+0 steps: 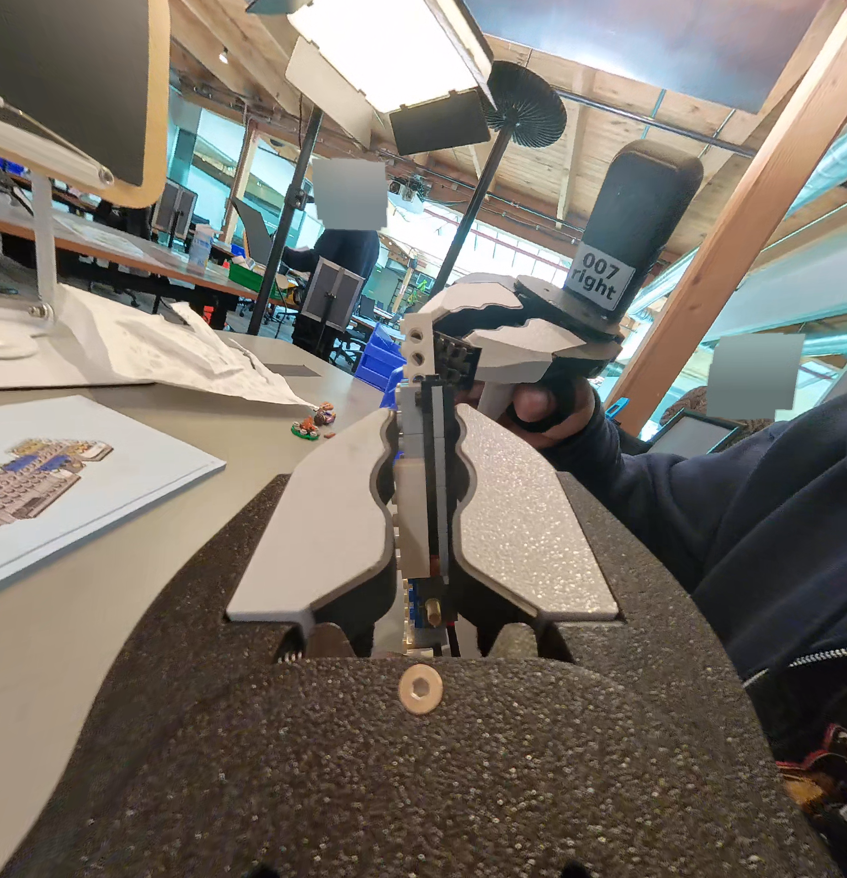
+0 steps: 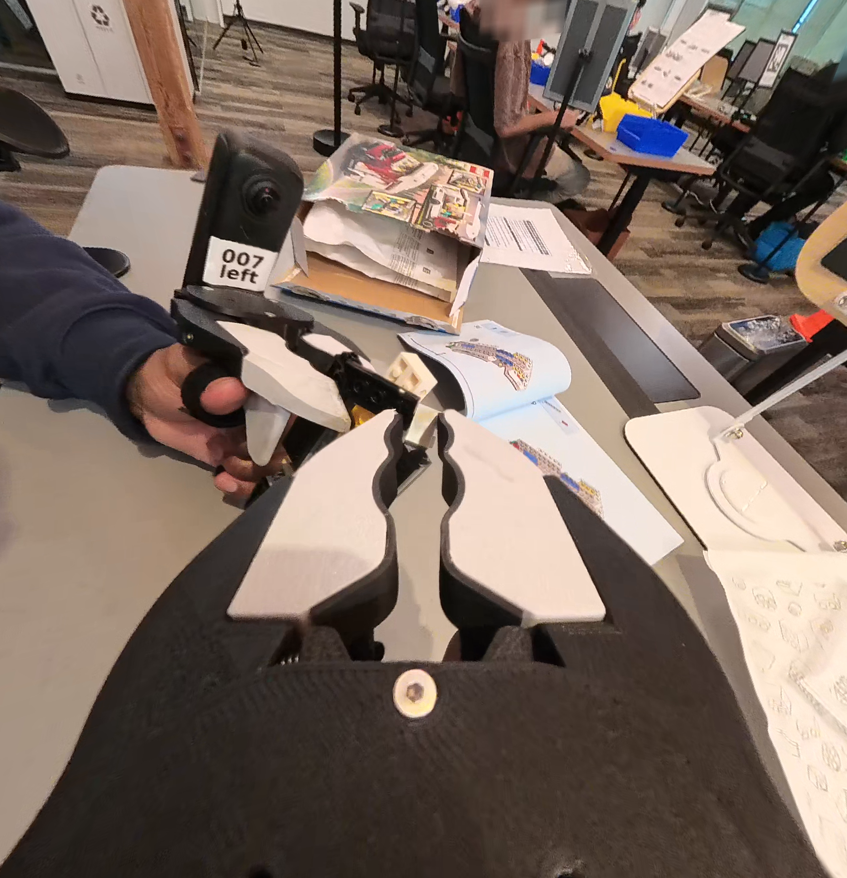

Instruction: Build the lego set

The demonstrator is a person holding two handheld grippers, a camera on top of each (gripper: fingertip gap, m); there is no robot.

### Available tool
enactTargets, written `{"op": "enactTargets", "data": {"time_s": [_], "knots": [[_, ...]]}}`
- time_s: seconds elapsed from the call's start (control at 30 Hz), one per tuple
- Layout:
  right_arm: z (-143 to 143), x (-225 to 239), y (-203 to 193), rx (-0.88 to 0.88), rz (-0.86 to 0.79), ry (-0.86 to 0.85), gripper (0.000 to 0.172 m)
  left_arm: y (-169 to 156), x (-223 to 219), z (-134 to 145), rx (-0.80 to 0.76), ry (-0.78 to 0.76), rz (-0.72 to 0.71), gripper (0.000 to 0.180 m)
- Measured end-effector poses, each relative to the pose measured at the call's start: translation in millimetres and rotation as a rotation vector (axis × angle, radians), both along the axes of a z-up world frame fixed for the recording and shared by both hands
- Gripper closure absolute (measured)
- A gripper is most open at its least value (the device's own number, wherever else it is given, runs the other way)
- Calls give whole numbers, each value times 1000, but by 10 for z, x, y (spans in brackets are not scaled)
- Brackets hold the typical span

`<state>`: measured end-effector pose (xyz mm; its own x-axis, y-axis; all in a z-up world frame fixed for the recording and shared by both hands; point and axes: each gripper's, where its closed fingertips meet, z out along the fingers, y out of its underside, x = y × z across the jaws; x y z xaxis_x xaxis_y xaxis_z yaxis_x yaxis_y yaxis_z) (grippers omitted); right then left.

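Note:
In the left wrist view my left gripper (image 1: 423, 418) is shut on a flat grey and black brick assembly (image 1: 419, 475) that stands on edge between the pads. A white brick with round holes (image 1: 416, 347) sits at its far end. My right gripper (image 1: 447, 342) reaches in from the upper right and closes on that far end. In the right wrist view my right gripper (image 2: 417, 420) has its pads on the white brick (image 2: 419, 427). The left gripper (image 2: 359, 380) comes from the left holding the black side of the assembly (image 2: 374, 385). Both are held above the grey table (image 2: 127, 499).
An open instruction booklet (image 2: 507, 370) lies under the grippers and also shows in the left wrist view (image 1: 79, 475). A torn cardboard box (image 2: 388, 252) lies behind it. Small brick figures on a green base (image 1: 312, 423), a white paper bag (image 1: 150, 342) and a white lamp base (image 2: 725, 475) are nearby. Both grippers' tips are close together, under 4 cm apart.

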<state>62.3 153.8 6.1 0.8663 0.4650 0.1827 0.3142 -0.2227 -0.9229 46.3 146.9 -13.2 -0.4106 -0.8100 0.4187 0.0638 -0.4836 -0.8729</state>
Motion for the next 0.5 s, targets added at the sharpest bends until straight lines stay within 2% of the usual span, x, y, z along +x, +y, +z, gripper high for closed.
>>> {"op": "enactTargets", "data": {"time_s": [0.13, 0.5], "knots": [[-50, 4, 9, -21, 11, 0, 156, 9, 8, -38, 1, 18, -8, 161], [-113, 15, 51, -23, -1, 43, 152, 64, 18, -84, 204, 37, 112, 161]]}}
